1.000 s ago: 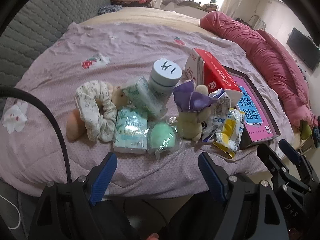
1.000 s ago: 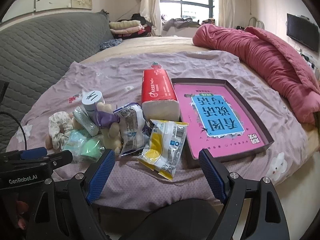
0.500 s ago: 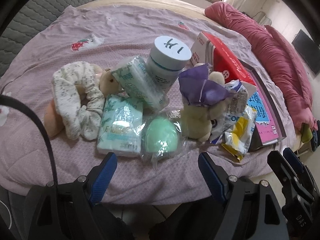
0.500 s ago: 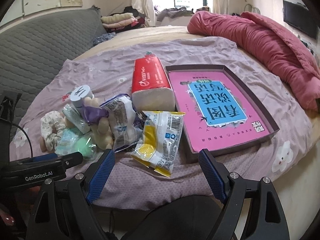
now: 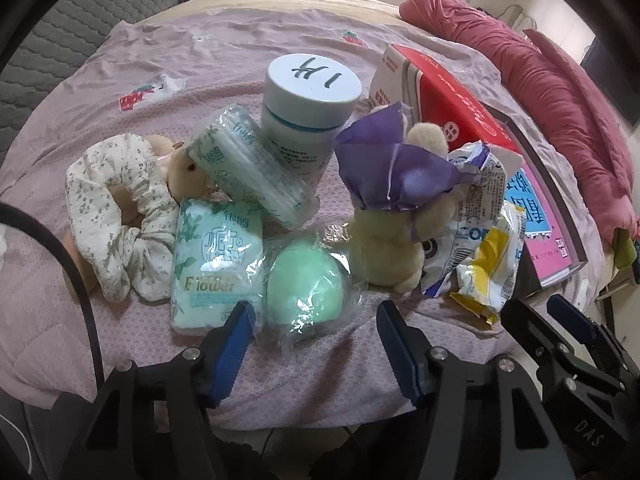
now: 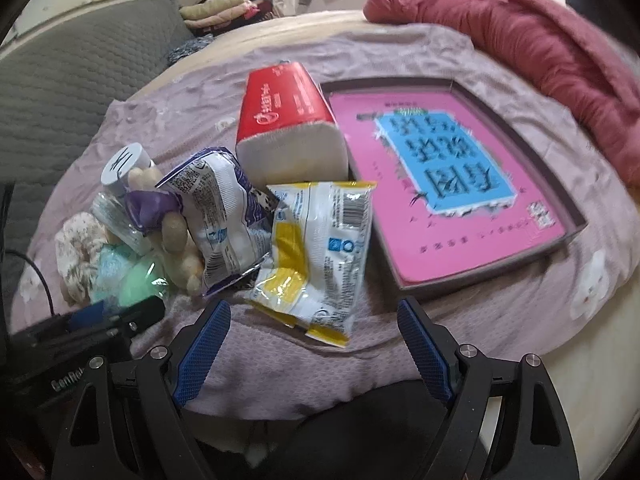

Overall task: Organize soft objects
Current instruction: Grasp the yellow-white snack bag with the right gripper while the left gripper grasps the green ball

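A heap of small items lies on the purple bedsheet. In the left wrist view my left gripper (image 5: 314, 320) hovers just before a green sponge in clear wrap (image 5: 305, 284); its jaws are closing, with only the wrap's near edge between the tips. Beside the sponge lie a green tissue pack (image 5: 216, 260), a floral scrunchie (image 5: 108, 204) and a plush toy with a purple bow (image 5: 394, 216). My right gripper (image 6: 314, 326) is open just short of a yellow-and-white snack bag (image 6: 316, 248). A pink shallow box (image 6: 452, 184) lies to the right.
A white jar with a blue lid (image 5: 310, 108), a cotton-pad tube (image 5: 252, 170) and a red tissue pack (image 6: 288, 120) stand behind the heap. A second snack bag (image 6: 224, 216) leans on the plush toy. A pink quilt (image 6: 532, 52) lies far right, a grey headboard (image 6: 76, 76) left.
Both grippers have come down and closer to the heap. The left jaws have narrowed around the sponge's near side. The right gripper has tilted further toward the snack bag.
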A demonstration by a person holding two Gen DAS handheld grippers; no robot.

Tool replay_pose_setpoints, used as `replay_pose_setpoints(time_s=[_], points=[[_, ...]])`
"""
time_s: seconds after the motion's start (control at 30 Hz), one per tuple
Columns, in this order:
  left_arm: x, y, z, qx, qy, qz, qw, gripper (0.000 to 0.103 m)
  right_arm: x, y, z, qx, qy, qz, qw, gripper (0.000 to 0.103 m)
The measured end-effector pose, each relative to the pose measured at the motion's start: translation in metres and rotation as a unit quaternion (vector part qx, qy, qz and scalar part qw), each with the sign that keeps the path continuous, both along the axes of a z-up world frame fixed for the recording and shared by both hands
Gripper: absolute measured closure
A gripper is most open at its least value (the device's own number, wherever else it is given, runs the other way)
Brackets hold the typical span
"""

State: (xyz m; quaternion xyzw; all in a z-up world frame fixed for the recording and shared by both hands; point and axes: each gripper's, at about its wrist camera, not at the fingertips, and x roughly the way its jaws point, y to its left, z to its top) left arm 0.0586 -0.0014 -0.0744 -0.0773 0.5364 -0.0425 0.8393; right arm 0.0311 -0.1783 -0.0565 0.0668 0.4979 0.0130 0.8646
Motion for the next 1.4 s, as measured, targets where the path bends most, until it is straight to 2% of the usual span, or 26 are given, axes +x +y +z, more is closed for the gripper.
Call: replay_pose_setpoints(time_s=[0.2,0.63,0.7,0.9,1.17,1.4], points=[[0.002,-0.002,-0.002,0.010,-0.007,-0.004,0.9999,0.043,0.015,0.001,-0.017,0.026,0.023,-0.026,0.999,0.017],[0.002,0.006,-0.005,-0.012,-0.006,0.001,0.9999,0.053,0.040,0.005,-0.047,0.017,0.052,-0.059,0.997,0.019],[0.003,0.008,-0.006,-0.017,-0.004,0.002,0.9998,0.054,0.041,0.006,-0.046,0.010,0.048,-0.058,0.997,0.027],[0.004,0.009,-0.008,-0.026,-0.003,0.004,0.9996,0.060,0.036,0.003,-0.040,0.021,0.035,-0.047,0.998,0.033],[0.004,0.013,-0.010,-0.044,-0.001,0.006,0.9990,0.063,0.025,-0.009,-0.027,0.052,0.018,-0.048,0.997,0.037],[-0.002,0.016,-0.006,-0.076,-0.007,-0.003,0.9971,0.064,0.016,-0.023,-0.022,0.090,0.013,-0.055,0.994,0.039]])
